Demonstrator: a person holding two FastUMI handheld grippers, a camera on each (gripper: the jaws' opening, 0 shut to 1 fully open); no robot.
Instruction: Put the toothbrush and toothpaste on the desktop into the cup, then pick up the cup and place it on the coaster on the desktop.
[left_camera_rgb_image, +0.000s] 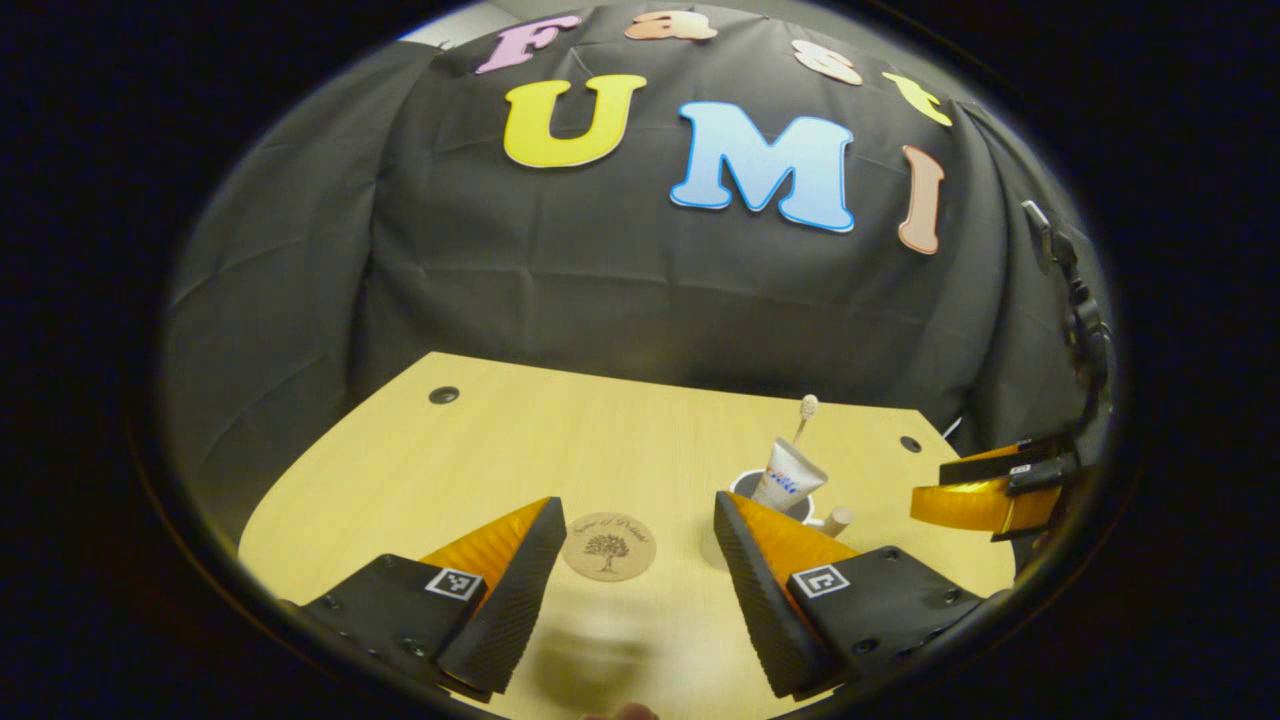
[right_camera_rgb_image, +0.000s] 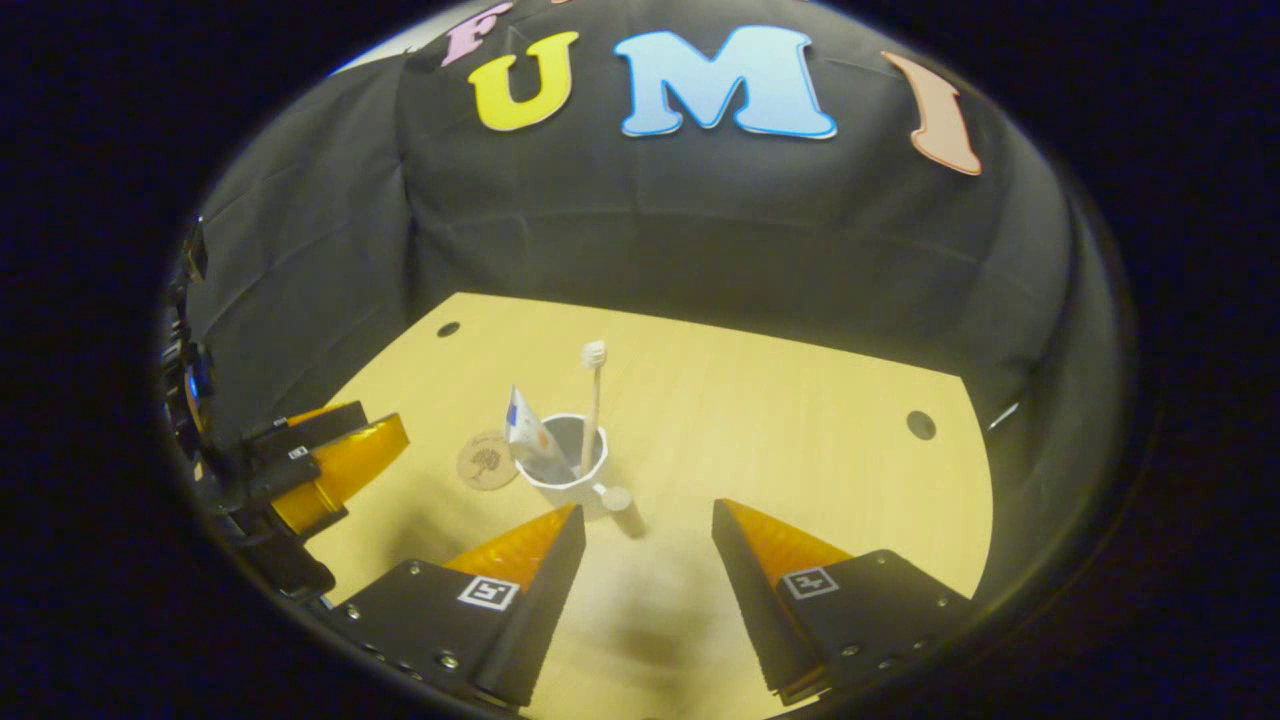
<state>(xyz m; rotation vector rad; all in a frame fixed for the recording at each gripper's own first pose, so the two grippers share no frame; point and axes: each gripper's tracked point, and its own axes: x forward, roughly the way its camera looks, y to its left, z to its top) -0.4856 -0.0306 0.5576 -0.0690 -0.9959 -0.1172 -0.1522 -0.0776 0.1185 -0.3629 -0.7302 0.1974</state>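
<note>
A white cup (right_camera_rgb_image: 565, 478) stands on the wooden desktop (right_camera_rgb_image: 760, 400), its wooden handle (right_camera_rgb_image: 622, 508) pointing toward my right gripper. A toothbrush (right_camera_rgb_image: 593, 400) stands upright in it and a white toothpaste tube (right_camera_rgb_image: 528, 432) leans out over its left rim. Left of the cup lies a round cork coaster (right_camera_rgb_image: 487, 460) with a tree print. My right gripper (right_camera_rgb_image: 645, 525) hangs open just short of the handle. In the left gripper view, the coaster (left_camera_rgb_image: 608, 546) lies between the open fingers of my left gripper (left_camera_rgb_image: 635, 510), and the cup (left_camera_rgb_image: 775, 495) with the toothpaste tube (left_camera_rgb_image: 788, 472) and the toothbrush (left_camera_rgb_image: 804, 415) stands behind the right finger.
The desktop has round cable holes at its far corners (right_camera_rgb_image: 920, 425) (right_camera_rgb_image: 448, 329). Black cloth walls close in behind and to the sides. The other gripper (left_camera_rgb_image: 990, 490) shows at the right edge of the left gripper view.
</note>
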